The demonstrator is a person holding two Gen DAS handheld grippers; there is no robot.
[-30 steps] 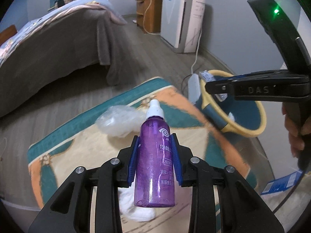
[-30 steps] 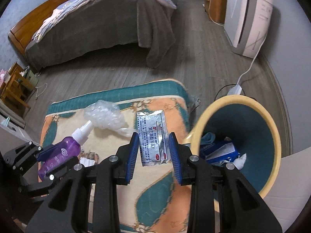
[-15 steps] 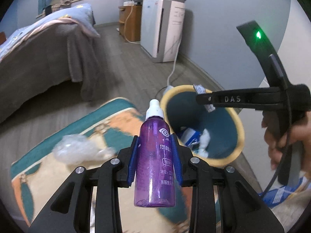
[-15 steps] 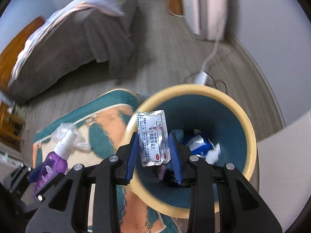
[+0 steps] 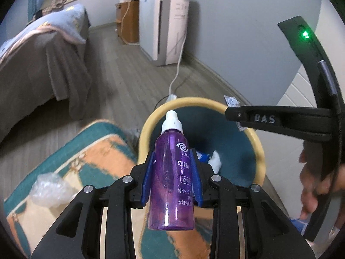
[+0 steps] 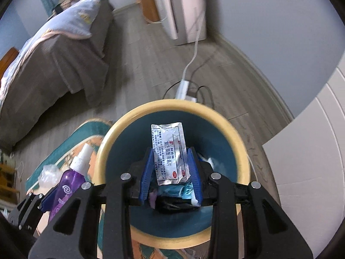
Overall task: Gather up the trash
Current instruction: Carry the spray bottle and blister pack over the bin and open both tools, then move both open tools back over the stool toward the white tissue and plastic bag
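1. Two grippers are in view, each one clamped on a piece of trash over or beside the bin.
2. Left gripper (image 5: 172, 179): its blue pads press both sides of a purple spray bottle (image 5: 172, 172), which stands nozzle-forward between them, white cap pointing toward the bin.
3. Right gripper (image 6: 170, 172): its pads are closed on a silver foil sachet (image 6: 169, 151) printed with red and blue text; the sachet sticks up out of the jaws, directly above the bin's opening.
4. The trash bin (image 6: 241, 151) is round, with a yellow rim and a teal inside, and it stands on the wooden floor (image 6: 151, 49) just beside the rug.
5. Inside the bin lie a white crumpled tissue (image 5: 216, 161) and a blue packet (image 5: 203, 157); other dark and teal scraps sit below the right gripper, too jumbled to name.
6. In the left wrist view the bottle's tip reaches the near-left part of the bin rim, while the right gripper crosses above the bin's far right side.
7. A patterned rug (image 5: 97, 151) in teal, orange and cream lies left of the bin, and a clear crumpled plastic bag (image 5: 50, 188) rests on it.
8. Farther off are a bed (image 5: 32, 64) with a grey cover, a white appliance (image 5: 163, 26) against the wall, and a white power strip (image 6: 183, 89) with its cable just behind the bin.
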